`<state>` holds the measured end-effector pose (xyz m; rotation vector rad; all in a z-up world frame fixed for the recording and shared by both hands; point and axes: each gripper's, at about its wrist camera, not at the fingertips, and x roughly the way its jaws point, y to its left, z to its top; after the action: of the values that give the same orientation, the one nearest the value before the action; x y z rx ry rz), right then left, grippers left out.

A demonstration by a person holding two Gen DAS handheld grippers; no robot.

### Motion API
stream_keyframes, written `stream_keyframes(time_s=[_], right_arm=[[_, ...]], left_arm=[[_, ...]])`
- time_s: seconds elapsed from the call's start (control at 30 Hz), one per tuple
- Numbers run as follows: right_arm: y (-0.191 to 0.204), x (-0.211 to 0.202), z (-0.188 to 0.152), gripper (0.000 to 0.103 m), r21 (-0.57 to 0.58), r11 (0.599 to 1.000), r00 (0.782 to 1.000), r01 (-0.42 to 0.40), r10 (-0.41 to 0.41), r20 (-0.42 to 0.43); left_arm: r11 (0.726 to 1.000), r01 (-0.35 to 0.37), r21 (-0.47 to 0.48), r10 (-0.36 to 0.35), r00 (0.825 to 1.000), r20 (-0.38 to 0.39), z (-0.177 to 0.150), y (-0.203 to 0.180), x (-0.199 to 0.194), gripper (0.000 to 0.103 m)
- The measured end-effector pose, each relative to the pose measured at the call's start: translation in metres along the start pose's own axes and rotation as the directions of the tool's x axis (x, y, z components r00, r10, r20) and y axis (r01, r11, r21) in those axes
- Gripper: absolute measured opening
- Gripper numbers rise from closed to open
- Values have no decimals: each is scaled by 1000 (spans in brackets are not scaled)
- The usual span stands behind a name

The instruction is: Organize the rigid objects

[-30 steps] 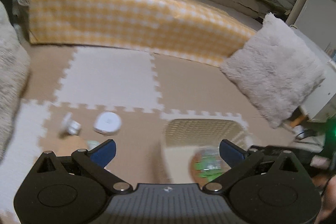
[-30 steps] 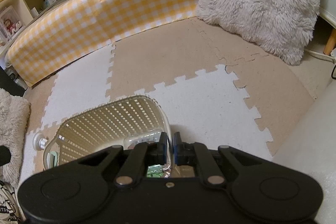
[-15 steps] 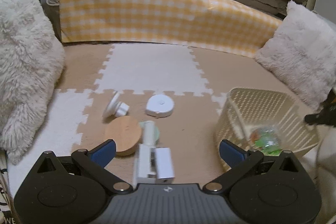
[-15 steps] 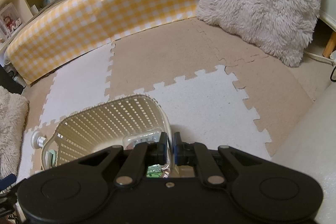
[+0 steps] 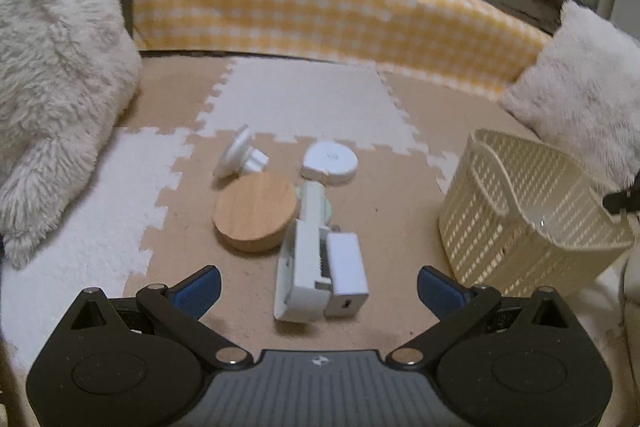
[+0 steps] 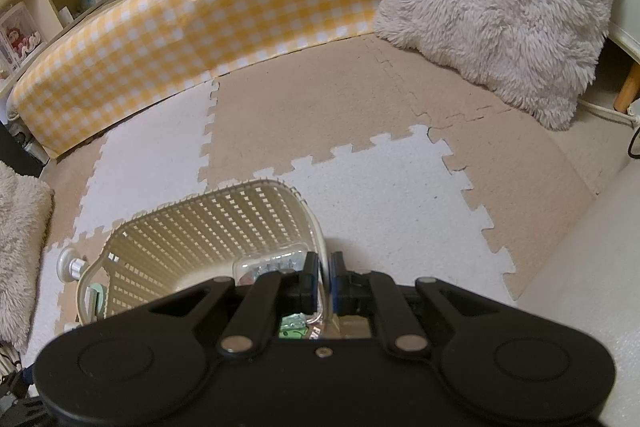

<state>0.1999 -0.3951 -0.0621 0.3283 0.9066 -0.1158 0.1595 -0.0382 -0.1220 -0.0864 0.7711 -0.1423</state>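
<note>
Closing in from above the basket, the left gripper now has its wide, empty jaws narrowing around the white clamp-like gadget; the right gripper stays pinched, seemingly on the basket's rim.

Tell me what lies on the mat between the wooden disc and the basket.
In the left wrist view, a white boxy gadget on a pale green stem lies beside the wooden disc; bare tan mat runs from there to the basket.

Support surface – interlocking foam floor mat

Wooden disc at centre; white puck at 1 o'clock; basket at 3 o'clock – all resting directly.
</note>
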Motion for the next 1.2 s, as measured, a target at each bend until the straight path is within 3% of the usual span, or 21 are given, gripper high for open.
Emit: stream_keyframes(time_s=[0.13, 0.53, 0.87, 1.0, 1.2], right_arm=[[1, 0, 0, 7, -2, 1000, 1000, 2, -2, 0], [1, 0, 0, 7, -6, 1000, 1000, 4, -4, 0], [1, 0, 1, 7, -11, 1000, 1000, 8, -8, -4], [2, 1, 0, 7, -11, 1000, 1000, 8, -8, -8], [2, 3, 0, 6, -13, 1000, 1000, 10, -10, -9]], left_arm=[[1000, -15, -15, 15, 1000, 0, 2, 3, 0, 68], [999, -23, -42, 23, 1000, 4, 5, 12, 10, 30], [1000, -28, -9, 27, 998, -62, 15, 13, 26, 28], [1000, -12, -21, 10, 998, -61, 15, 14, 27, 19], [998, -1, -65, -3, 998, -58, 12, 19, 20, 17]])
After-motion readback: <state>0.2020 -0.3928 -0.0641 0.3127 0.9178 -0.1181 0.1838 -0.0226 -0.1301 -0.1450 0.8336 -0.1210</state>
